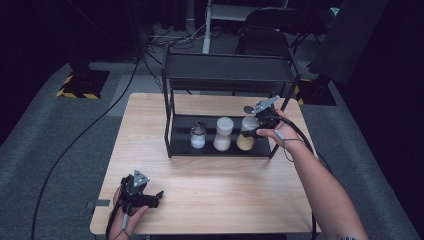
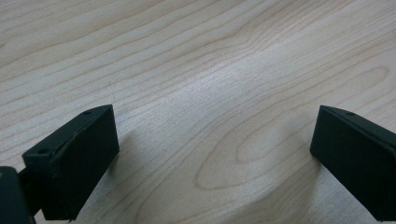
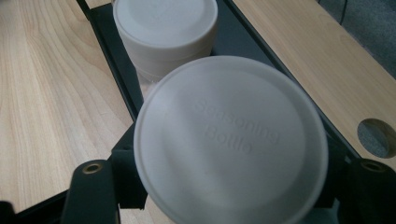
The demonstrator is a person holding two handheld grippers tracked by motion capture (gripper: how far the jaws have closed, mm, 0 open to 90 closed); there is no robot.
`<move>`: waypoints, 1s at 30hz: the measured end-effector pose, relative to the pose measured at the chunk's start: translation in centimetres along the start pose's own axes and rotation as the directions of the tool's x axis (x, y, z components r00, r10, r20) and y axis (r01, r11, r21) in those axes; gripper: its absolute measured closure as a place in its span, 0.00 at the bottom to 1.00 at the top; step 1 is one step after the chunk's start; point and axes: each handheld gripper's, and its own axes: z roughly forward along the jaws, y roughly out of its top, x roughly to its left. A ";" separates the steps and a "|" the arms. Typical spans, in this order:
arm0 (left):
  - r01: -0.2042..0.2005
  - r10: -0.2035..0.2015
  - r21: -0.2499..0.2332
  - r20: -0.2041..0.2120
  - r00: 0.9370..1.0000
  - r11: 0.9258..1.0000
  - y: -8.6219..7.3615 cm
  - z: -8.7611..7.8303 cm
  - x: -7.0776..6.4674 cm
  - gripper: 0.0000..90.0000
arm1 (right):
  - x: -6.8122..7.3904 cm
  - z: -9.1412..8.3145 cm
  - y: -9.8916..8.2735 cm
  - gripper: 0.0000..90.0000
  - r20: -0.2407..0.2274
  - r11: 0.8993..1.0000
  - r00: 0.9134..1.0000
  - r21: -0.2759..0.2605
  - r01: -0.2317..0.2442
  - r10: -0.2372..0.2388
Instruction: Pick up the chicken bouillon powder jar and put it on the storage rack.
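A seasoning bottle (image 1: pixel 244 142) with brown contents and a white lid (image 3: pixel 231 140) stands at the right end of the black rack's lower shelf (image 1: pixel 220 150). My right gripper (image 1: pixel 250 132) is shut on it, one jaw at each side just under the lid, as the right gripper view (image 3: pixel 231 186) shows. To its left stands a white-lidded bottle (image 1: pixel 223 134) (image 3: pixel 166 21) with pale contents. A small jar (image 1: pixel 198 135) with a dark cap comes after that. My left gripper (image 1: pixel 158 197) rests near the table's front left, open, over bare wood (image 2: pixel 212 158).
The rack (image 1: pixel 168 100) has an upper shelf (image 1: pixel 227 70) that overhangs the bottles. A round cable hole (image 1: pixel 248 109) (image 3: pixel 376 137) lies in the table behind the rack. A chair (image 1: pixel 272 30) and cables sit on the floor beyond the wooden table (image 1: pixel 215 190).
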 end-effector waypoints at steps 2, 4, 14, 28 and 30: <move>0.000 0.000 0.000 0.000 1.000 1.000 0.0 0.0 0.0 0.01 | -0.1 0.3 -0.1 0.37 -0.003 1.000 1.000 0.001 -0.004 0.004; 0.000 0.000 0.000 0.000 1.000 1.000 0.0 0.0 0.0 0.01 | -0.1 0.5 -0.2 0.37 -0.004 1.000 1.000 0.003 -0.008 0.008; 0.000 0.000 0.000 0.000 1.000 1.000 0.0 0.0 0.0 0.01 | -0.2 1.3 -0.4 0.37 -0.005 1.000 1.000 0.013 -0.021 0.021; 0.000 0.000 0.000 0.000 1.000 1.000 0.0 0.0 0.0 0.01 | -0.2 1.9 -0.6 0.37 0.001 0.999 0.999 0.024 -0.039 0.039; 0.000 0.000 0.000 0.000 1.000 1.000 0.0 0.0 0.0 0.01 | -0.2 1.8 -0.6 0.37 0.002 0.999 0.999 0.024 -0.040 0.040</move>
